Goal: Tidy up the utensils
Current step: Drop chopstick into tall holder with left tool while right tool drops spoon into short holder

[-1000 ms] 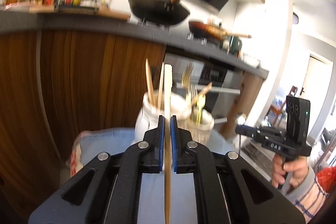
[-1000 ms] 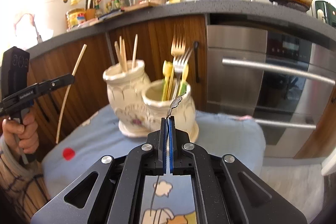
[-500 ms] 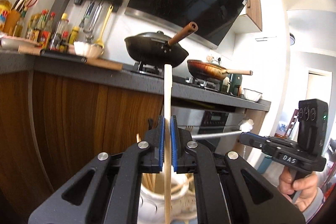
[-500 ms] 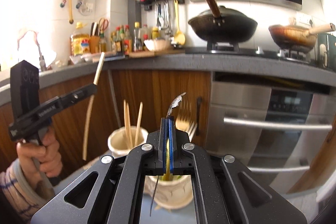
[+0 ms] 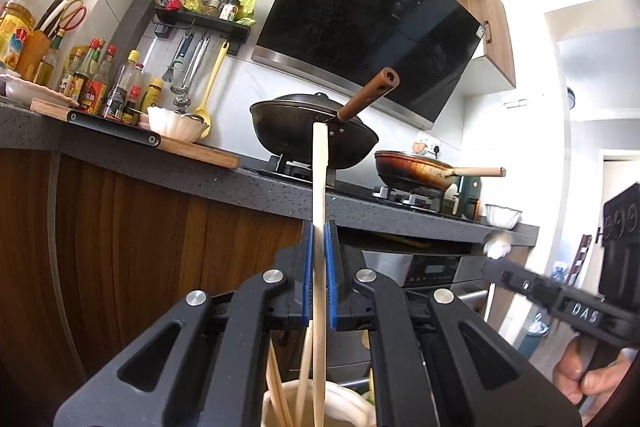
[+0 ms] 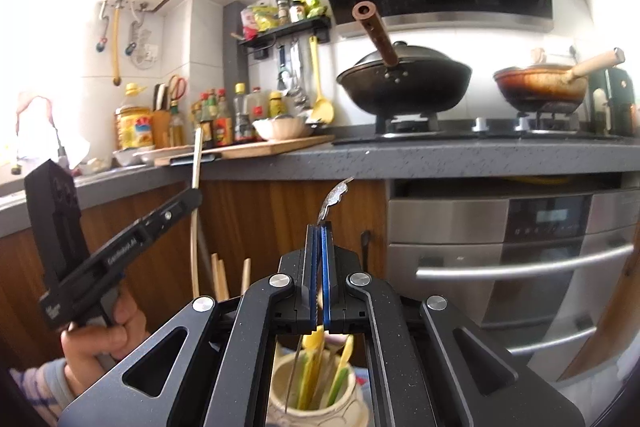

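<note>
The left gripper (image 5: 319, 239) is clamped on a pale wooden chopstick (image 5: 320, 187), which stands upright between the blue pads; its top end reaches up in front of the black wok (image 5: 304, 135) on the stove, and its lower end hangs at the mouth of a cream jar (image 5: 344, 407) right below the gripper. Other chopsticks (image 5: 280, 387) lean inside that jar. Only this view shows the chopstick jar's rim.

The right gripper (image 6: 319, 239) is pinched on the thin metal handle of a utensil (image 6: 334, 197), whose ornate tip curls up above the pads toward the counter edge below the wok. Its working end drops below the gripper into a second cream jar (image 6: 304, 403), which holds yellow and green handled pieces (image 6: 312, 355). That jar shows only in the right wrist view.

The right wrist view also shows the left gripper from the side, left of the wok, held by a hand (image 6: 100, 339), with the chopstick passing through it. The left wrist view shows the right gripper at its right edge, well right of the wok, with a blurred bright tip.
</note>
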The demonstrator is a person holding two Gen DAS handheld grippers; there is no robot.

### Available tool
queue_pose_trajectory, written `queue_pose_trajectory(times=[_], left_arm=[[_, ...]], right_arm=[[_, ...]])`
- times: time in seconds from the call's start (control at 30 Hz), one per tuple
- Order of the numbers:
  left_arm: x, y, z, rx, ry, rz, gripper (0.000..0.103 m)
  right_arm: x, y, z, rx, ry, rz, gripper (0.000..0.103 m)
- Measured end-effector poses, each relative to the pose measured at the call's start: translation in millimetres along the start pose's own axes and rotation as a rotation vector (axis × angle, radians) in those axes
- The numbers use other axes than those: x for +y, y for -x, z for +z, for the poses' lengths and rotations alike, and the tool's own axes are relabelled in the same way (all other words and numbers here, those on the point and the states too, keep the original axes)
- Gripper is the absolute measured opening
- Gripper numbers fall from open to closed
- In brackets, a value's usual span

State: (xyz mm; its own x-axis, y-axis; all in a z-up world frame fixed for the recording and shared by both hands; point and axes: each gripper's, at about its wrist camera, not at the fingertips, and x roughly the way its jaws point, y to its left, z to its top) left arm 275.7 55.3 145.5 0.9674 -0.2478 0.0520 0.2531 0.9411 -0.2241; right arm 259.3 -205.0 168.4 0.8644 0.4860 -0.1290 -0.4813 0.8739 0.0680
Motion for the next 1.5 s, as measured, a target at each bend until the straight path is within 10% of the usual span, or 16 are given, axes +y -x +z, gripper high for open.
queue_pose_trajectory(times=[1.1,1.5], left_arm=[[-7.3,-13.2,-72.3,0.354,-0.081,0.136,0.006],[-15.0,7.3,-59.9,0.293,-0.121,0.116,0.043]], right_arm=[[22.0,-66.3,-72.2,0.275,0.172,-0.028,0.003],[24.0,-48.1,-65.0,0.215,0.162,-0.026,0.026]])
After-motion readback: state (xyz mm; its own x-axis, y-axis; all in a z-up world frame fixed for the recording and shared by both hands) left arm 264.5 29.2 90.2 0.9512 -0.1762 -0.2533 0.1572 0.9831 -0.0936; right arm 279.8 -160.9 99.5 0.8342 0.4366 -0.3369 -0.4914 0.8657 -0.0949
